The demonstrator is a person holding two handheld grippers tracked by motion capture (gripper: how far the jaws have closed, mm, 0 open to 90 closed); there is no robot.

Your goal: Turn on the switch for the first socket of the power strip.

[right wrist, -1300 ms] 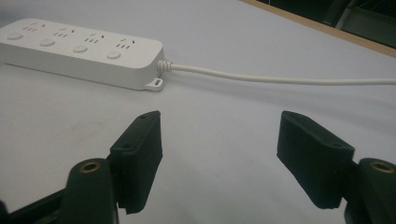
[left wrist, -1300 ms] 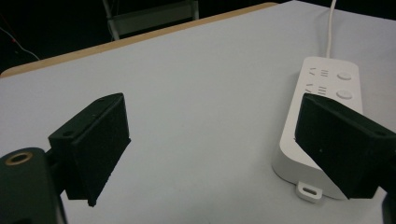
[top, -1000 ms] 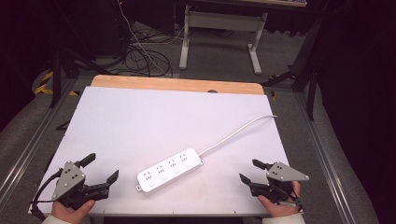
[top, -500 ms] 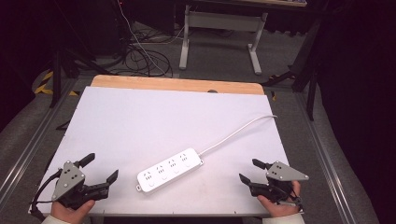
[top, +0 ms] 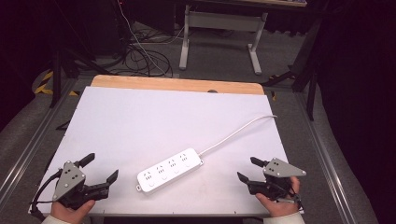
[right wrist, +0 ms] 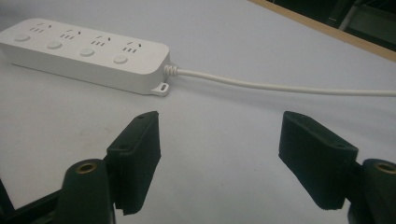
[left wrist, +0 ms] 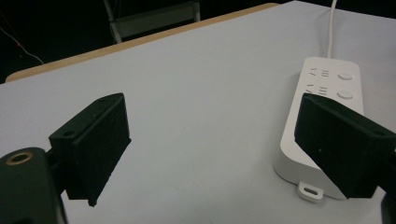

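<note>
The white power strip [top: 170,170] lies between the left tool [top: 100,168] and right tool [top: 247,169], both spread wide and empty.

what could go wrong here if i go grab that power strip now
The power strip lies flat and looks wide, so open tongs may slip off its smooth top rather than span it. Its cable runs off the far right table edge; lifting could tug or snag it. The left tongs sit near the strip's end, so a careless approach may shove it.
</note>
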